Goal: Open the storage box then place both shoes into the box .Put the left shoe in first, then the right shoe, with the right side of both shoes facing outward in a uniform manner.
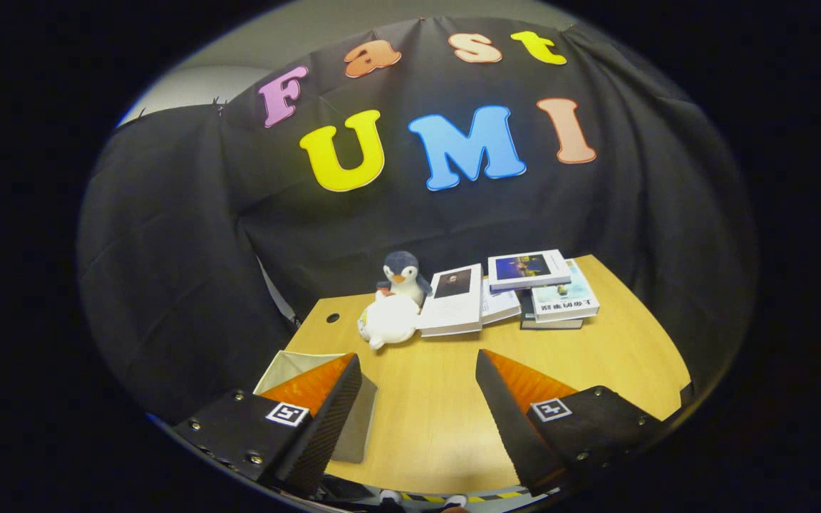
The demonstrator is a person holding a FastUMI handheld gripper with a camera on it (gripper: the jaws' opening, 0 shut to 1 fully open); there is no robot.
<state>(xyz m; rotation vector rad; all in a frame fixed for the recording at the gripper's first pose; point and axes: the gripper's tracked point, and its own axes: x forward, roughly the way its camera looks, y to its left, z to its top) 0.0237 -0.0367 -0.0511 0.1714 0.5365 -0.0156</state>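
My gripper [419, 365] is held high above the wooden table [439, 420], its two fingers spread wide with only bare tabletop between them. Behind and under the left finger sits the storage box [289, 367], a pale fabric box whose top looks open, with a light inner wall showing; its grey side [357, 427] shows to the right of that finger. The finger hides much of the box, so I cannot tell what lies inside.
At the table's far side stand a penguin plush [403, 276] and a white plush [388, 320]. Next to them lie several books [517, 292], partly stacked. A cable hole [332, 318] marks the far left corner. Black cloth walls close in behind.
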